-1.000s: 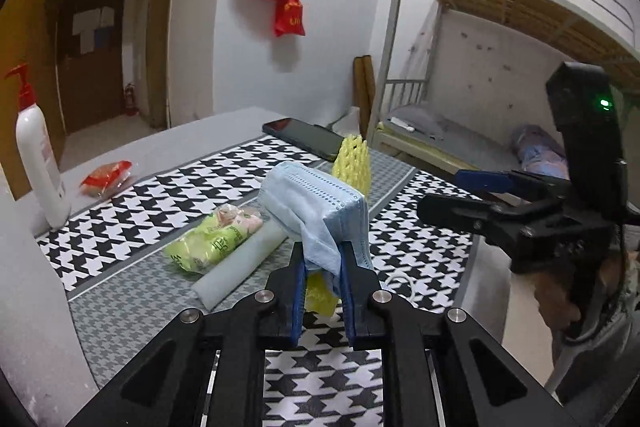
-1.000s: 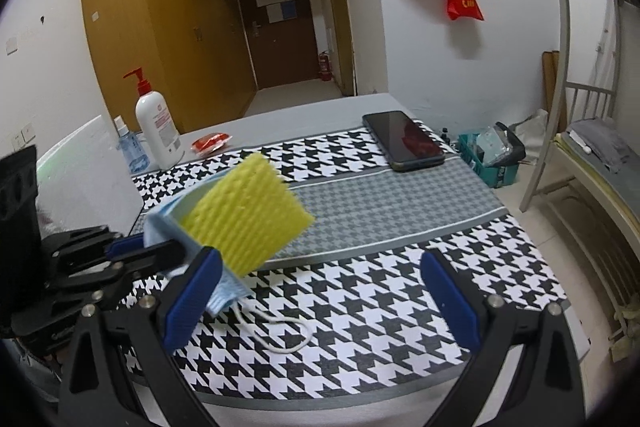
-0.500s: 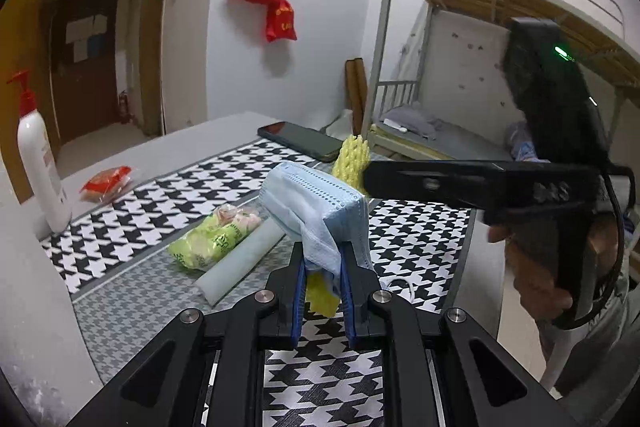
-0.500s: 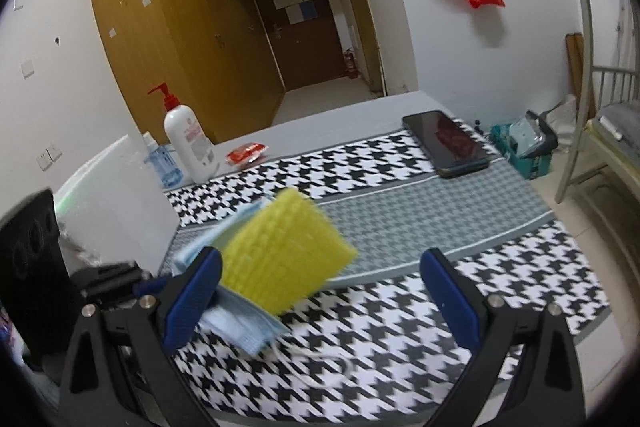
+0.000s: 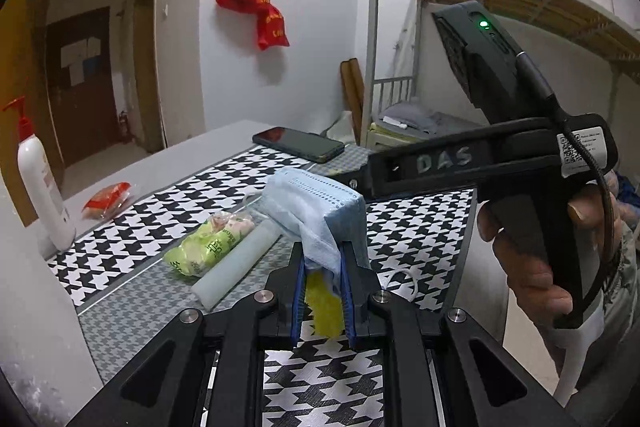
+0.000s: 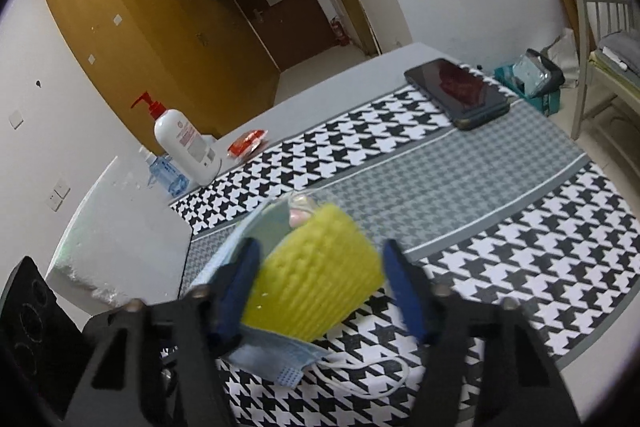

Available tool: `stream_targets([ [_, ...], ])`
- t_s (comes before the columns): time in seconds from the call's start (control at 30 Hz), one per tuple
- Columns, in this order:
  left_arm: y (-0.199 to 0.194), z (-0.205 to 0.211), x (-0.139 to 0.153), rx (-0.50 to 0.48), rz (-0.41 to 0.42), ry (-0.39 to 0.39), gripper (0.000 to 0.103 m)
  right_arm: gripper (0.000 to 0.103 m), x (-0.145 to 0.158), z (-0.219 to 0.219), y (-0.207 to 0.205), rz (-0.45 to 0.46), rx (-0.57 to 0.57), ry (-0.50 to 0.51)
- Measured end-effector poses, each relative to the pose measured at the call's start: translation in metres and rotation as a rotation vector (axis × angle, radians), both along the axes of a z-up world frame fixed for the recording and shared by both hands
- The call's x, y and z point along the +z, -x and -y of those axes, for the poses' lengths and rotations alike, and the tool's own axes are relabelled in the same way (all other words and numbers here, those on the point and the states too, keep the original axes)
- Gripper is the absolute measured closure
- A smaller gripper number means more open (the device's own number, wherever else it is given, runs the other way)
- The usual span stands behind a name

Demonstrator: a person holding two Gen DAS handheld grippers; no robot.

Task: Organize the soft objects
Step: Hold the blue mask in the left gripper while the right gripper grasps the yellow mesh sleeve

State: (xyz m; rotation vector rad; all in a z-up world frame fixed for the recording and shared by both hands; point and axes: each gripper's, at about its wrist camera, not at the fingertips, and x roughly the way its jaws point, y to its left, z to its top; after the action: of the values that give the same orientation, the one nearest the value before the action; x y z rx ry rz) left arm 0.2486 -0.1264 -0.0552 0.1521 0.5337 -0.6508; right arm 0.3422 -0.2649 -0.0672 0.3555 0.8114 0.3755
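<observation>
Two views are given. In the left wrist view, the left tool (image 5: 323,291) is seen clenched on a blue mask (image 5: 316,211) and a yellow sponge (image 5: 324,301), both held up over the bench (image 5: 132,311). Its blue pads (image 5: 298,297) press the bundle from either side. Behind, on the grey strip of the cloth, a green packet (image 5: 210,245) and a pale foam roll (image 5: 236,267) lie side by side, touching. A phone (image 5: 298,143) lies toward the far edge, a pump bottle (image 5: 40,187) and a red packet (image 5: 108,195) toward the left edge. The right tool's body is held in a hand (image 5: 532,259) at the right.

In the right wrist view, the right tool (image 6: 320,287) is seen with the sponge (image 6: 316,275) between its jaws, which have just been closing. The left pad (image 6: 240,281) lies against the sponge; whether the right pad (image 6: 404,291) touches cannot be told through blur. The mask (image 6: 276,351) hangs beneath, its ear loop (image 6: 368,371) trailing on the checked cloth near the front edge.
</observation>
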Motion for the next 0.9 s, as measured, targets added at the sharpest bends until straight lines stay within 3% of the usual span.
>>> stream_targets([
  [0.17, -0.001, -0.001, 0.0, 0.012, 0.0, 0.001, 0.086, 0.089, -0.007, -0.006, 0.001, -0.02, 0.017, 0.021],
  [0.4, -0.006, -0.011, 0.005, 0.061, -0.012, 0.032, 0.086, 0.095, -0.007, 0.012, 0.001, -0.011, -0.071, 0.078],
  [0.53, -0.006, -0.012, 0.006, 0.052, -0.016, 0.047, 0.086, 0.095, -0.007, 0.02, 0.002, -0.022, -0.059, 0.059],
  [0.63, -0.008, -0.013, 0.004, 0.048, -0.031, 0.049, 0.086, 0.092, -0.01, 0.02, 0.001, -0.025, -0.031, 0.06],
  [0.77, -0.009, -0.017, 0.007, 0.061, -0.031, 0.067, 0.086, 0.054, -0.017, 0.017, 0.001, -0.049, -0.028, 0.075],
  [0.9, -0.007, -0.023, 0.011, 0.091, -0.004, 0.077, 0.086, 0.051, -0.016, 0.01, 0.003, -0.037, -0.008, 0.106],
])
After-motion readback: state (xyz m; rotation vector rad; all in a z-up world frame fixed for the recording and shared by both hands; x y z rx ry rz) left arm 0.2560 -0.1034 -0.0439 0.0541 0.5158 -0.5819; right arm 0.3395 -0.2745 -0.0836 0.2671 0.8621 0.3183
